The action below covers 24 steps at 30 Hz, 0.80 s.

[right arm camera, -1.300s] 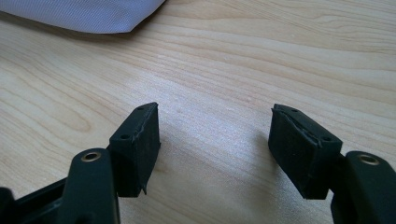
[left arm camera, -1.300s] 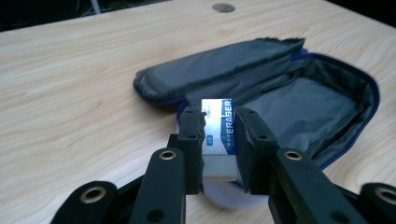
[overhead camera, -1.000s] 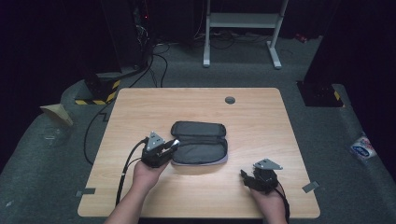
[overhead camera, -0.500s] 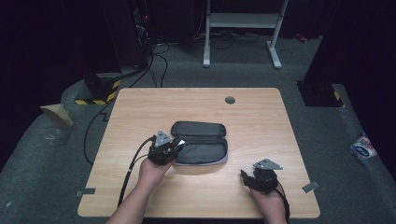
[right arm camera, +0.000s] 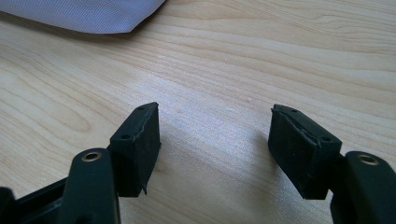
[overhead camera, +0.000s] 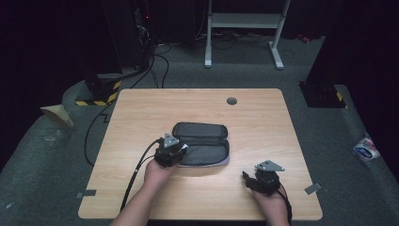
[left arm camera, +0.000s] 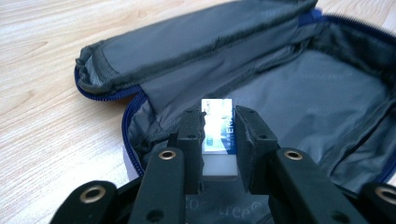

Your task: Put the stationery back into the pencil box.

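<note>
Since one second ago, the left gripper [overhead camera: 181,149] has travelled to the right and a little lower, from the left end of the pencil case [overhead camera: 202,149] to a place over its open mouth; the right gripper [overhead camera: 249,180] has not moved.

On the left side, the left gripper is clenched on a small white eraser [left arm camera: 218,128] with a blue printed sleeve. In the left gripper view its two black jaws press the eraser from both sides and hold it upright, just above the grey lining of the case. I think the eraser is held like this, end first, so that it can go straight down into the open pocket without catching the zipper edge. The case lies flat in the middle of the wooden table [overhead camera: 141,113] with its flap folded back toward the far side, which keeps the inside free.

On the right side, the right gripper rests low near the front edge of the table, well apart from the case. Its jaws stand apart with nothing between them, only bare wood below. It seems to wait and to stay out of the way.

Some things I cannot see well. The lower part of the eraser is hidden between the jaws, and its print is cut off, so the word on it cannot be read. From above, the hand and gripper cover the left end of the case. The room behind is very dark.
</note>
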Each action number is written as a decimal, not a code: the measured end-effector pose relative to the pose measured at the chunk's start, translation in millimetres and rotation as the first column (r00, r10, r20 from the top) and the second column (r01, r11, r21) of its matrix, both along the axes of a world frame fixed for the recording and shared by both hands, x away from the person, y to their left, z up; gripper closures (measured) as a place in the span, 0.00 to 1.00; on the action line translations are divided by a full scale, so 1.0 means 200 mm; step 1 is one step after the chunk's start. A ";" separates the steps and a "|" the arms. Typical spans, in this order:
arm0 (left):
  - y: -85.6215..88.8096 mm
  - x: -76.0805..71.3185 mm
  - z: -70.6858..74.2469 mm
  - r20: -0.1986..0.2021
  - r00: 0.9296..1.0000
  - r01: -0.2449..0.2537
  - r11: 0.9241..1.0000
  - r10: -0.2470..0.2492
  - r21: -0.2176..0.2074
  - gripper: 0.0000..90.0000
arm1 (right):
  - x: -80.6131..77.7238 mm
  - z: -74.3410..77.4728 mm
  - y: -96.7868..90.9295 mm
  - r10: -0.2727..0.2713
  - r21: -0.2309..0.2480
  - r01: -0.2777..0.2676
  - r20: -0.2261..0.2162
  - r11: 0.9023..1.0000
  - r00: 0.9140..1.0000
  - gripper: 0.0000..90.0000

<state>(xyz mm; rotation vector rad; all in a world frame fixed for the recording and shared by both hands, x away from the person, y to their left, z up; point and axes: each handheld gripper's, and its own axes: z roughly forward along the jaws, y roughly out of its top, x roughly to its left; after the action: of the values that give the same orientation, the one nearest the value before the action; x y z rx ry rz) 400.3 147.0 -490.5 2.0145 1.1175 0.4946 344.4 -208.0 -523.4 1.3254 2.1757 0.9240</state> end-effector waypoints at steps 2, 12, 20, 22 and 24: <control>-0.01 0.00 -0.01 -0.003 1.000 0.007 1.000 -0.007 0.013 0.81 | 0.00 0.00 0.00 0.000 0.000 0.000 0.000 1.000 1.000 0.38; 0.01 -0.01 -0.01 0.007 1.000 -0.007 1.000 0.006 0.021 0.75 | 0.00 0.00 0.00 0.000 0.001 0.000 -0.001 1.000 1.000 0.38; 0.03 0.00 0.00 0.013 1.000 -0.017 1.000 0.017 -0.005 0.70 | 0.00 0.00 0.00 0.001 0.001 -0.001 -0.001 1.000 1.000 0.38; 0.04 0.00 0.02 0.017 1.000 -0.023 1.000 0.023 -0.022 0.68 | 0.00 0.00 0.00 0.001 0.001 -0.001 -0.001 1.000 1.000 0.38; 0.04 0.00 0.02 0.014 1.000 -0.025 0.999 0.025 -0.027 0.66 | 0.00 0.00 0.00 0.000 0.002 0.000 -0.002 1.000 1.000 0.38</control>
<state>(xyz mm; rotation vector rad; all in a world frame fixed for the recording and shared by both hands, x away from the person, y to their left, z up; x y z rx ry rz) 399.6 155.9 -486.2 1.9730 1.1358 0.5039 344.4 -207.9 -523.3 1.3271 2.1769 0.9255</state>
